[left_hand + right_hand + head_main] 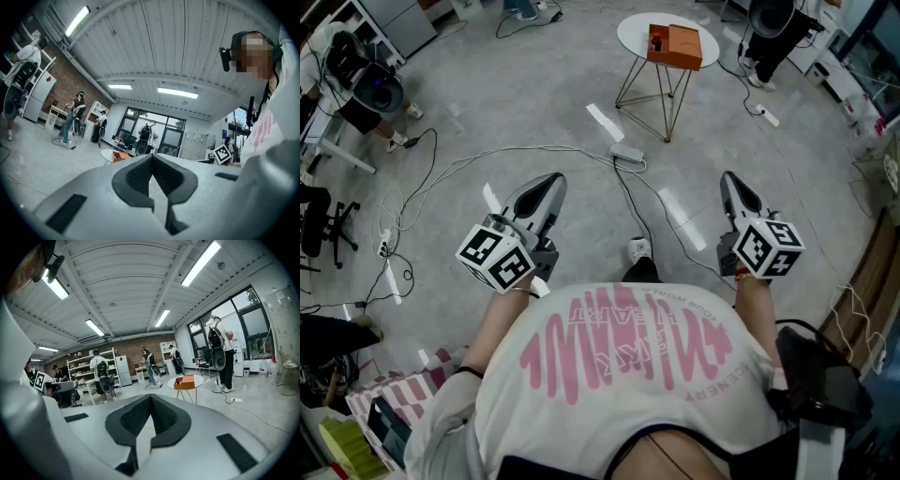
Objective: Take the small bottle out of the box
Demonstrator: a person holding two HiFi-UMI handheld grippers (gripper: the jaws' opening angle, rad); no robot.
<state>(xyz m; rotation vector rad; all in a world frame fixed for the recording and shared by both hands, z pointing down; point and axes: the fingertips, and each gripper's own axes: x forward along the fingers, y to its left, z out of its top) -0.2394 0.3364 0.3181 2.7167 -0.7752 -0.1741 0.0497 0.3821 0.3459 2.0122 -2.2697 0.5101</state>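
An orange box (677, 45) lies on a small round white table (630, 33) with wire legs, far ahead on the grey floor. Something small and dark red (656, 40) stands at the box's left end; I cannot tell whether it is the bottle. My left gripper (553, 181) and right gripper (727, 178) are held in front of the person's chest, well short of the table, both shut and empty. The box (121, 156) shows small and distant in the left gripper view, past the closed left gripper (151, 157). In the right gripper view the box (185, 381) sits beyond the right gripper (150, 396).
Cables and a power adapter (628, 155) cross the floor between me and the table, with white tape strips (604, 122) nearby. An office chair (321, 225) and desks stand at left, a striped bag (394, 403) at lower left. A person (220, 355) stands by the table.
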